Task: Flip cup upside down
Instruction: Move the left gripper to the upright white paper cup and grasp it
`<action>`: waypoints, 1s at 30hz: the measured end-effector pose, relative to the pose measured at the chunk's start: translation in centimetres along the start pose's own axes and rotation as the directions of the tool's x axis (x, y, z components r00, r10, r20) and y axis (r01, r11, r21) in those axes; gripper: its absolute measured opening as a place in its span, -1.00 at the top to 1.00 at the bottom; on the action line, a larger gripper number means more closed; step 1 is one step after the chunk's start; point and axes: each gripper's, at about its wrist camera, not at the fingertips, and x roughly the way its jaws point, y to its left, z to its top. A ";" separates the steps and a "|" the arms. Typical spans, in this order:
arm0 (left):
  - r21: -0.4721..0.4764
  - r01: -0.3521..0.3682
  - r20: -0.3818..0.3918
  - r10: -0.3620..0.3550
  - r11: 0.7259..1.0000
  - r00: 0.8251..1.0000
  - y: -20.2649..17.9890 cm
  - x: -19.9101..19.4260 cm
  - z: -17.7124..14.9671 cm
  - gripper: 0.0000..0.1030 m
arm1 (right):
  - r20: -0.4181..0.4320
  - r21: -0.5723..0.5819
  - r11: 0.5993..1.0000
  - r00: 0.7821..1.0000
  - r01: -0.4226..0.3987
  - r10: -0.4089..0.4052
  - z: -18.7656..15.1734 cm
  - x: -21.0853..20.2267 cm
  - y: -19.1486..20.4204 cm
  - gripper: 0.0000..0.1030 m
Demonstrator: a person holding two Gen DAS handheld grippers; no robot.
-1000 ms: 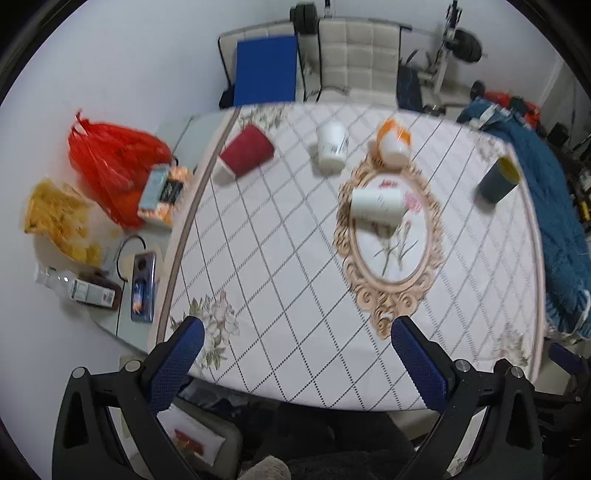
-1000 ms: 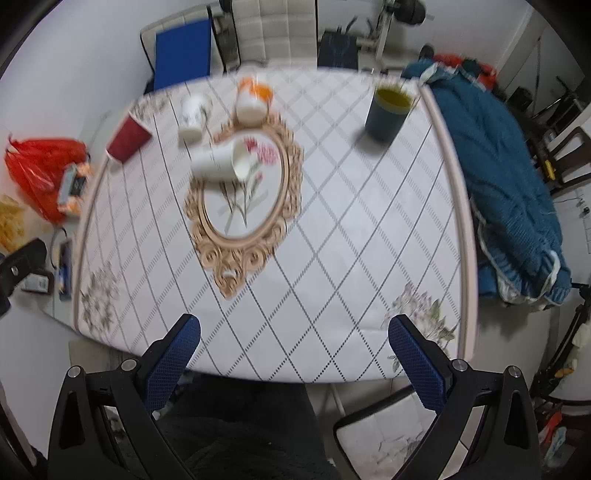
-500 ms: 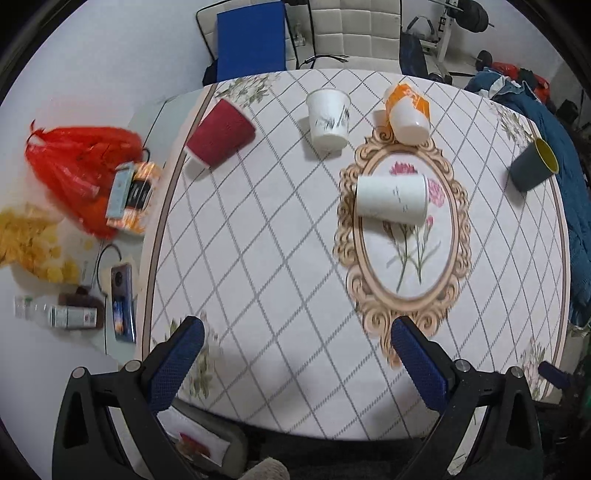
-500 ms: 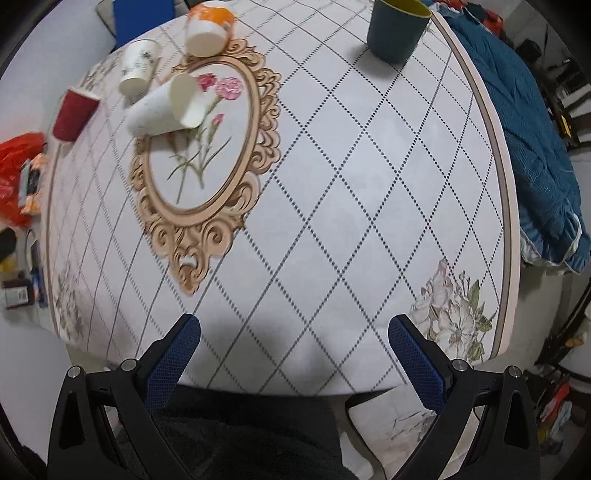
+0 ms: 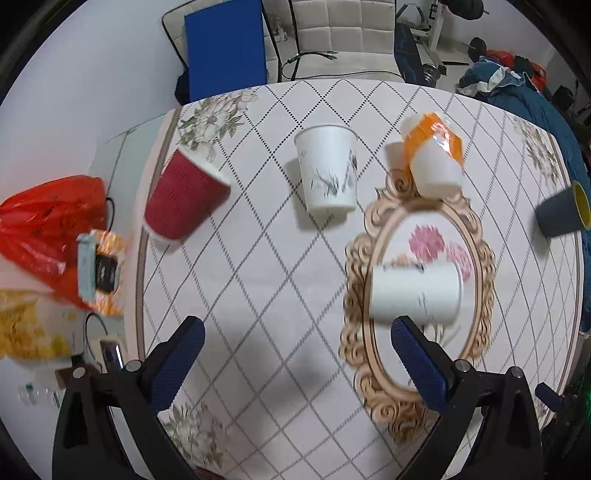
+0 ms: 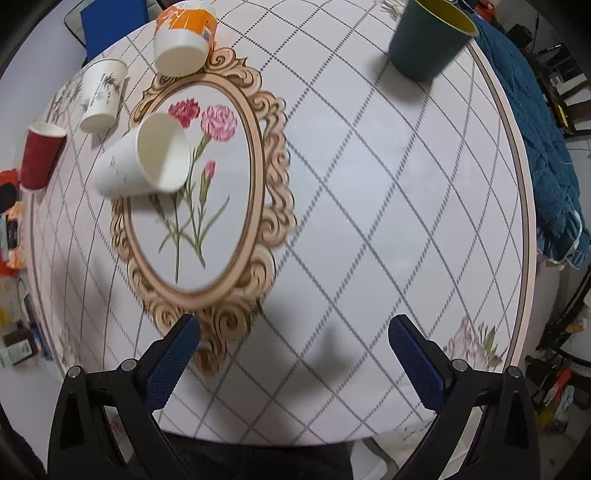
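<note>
A white paper cup (image 5: pixel 415 293) lies on its side on the oval flower print of the tablecloth, its mouth open toward the right wrist view (image 6: pixel 147 162). My left gripper (image 5: pixel 295 336) is open and empty above the table, the cup just beyond its right finger. My right gripper (image 6: pixel 293 332) is open and empty over the near middle of the table, the cup far off to its upper left. Other cups stand on the table: a red cup (image 5: pixel 183 195), a white printed cup (image 5: pixel 328 171), an orange-and-white cup (image 5: pixel 436 155) and a dark blue cup (image 6: pixel 428 37).
The table (image 6: pixel 369 184) has a diamond-pattern cloth. A red plastic bag (image 5: pixel 44 221), snacks and a phone lie on a side surface at the left. A blue blanket (image 6: pixel 546 129) hangs off the right edge. Chairs (image 5: pixel 343 33) stand behind the table.
Both grippers have moved forward and down toward the table; the cups look larger and nearer. Both stay open and empty. No cup has moved.
</note>
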 end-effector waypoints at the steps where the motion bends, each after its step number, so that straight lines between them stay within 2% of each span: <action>1: 0.000 0.003 -0.003 -0.003 1.000 1.000 0.1 0.4 0.8 -1.00 | 0.002 -0.001 1.000 1.000 0.008 -0.008 0.6 0.1 0.2 -1.00; 8: 0.001 0.027 -0.028 -0.027 1.000 0.999 1.1 3.0 5.7 -1.00 | -0.003 -0.004 0.998 0.998 0.064 -0.064 4.6 0.9 1.6 -1.00; 17: 0.006 0.077 -0.078 -0.076 0.997 0.994 1.0 6.3 10.7 -1.00 | -0.016 0.003 0.995 0.995 0.097 -0.097 7.8 1.5 2.8 -1.00; 24: 0.036 0.097 -0.121 -0.092 0.995 0.988 -0.1 9.4 12.9 -1.00 | -0.020 0.033 0.994 0.994 0.105 -0.105 9.6 1.7 3.4 -1.00; 30: 0.083 0.103 -0.154 -0.089 0.991 0.984 -1.2 11.8 13.1 -1.00 | -0.020 0.042 0.992 0.993 0.115 -0.114 10.4 1.6 4.1 -1.00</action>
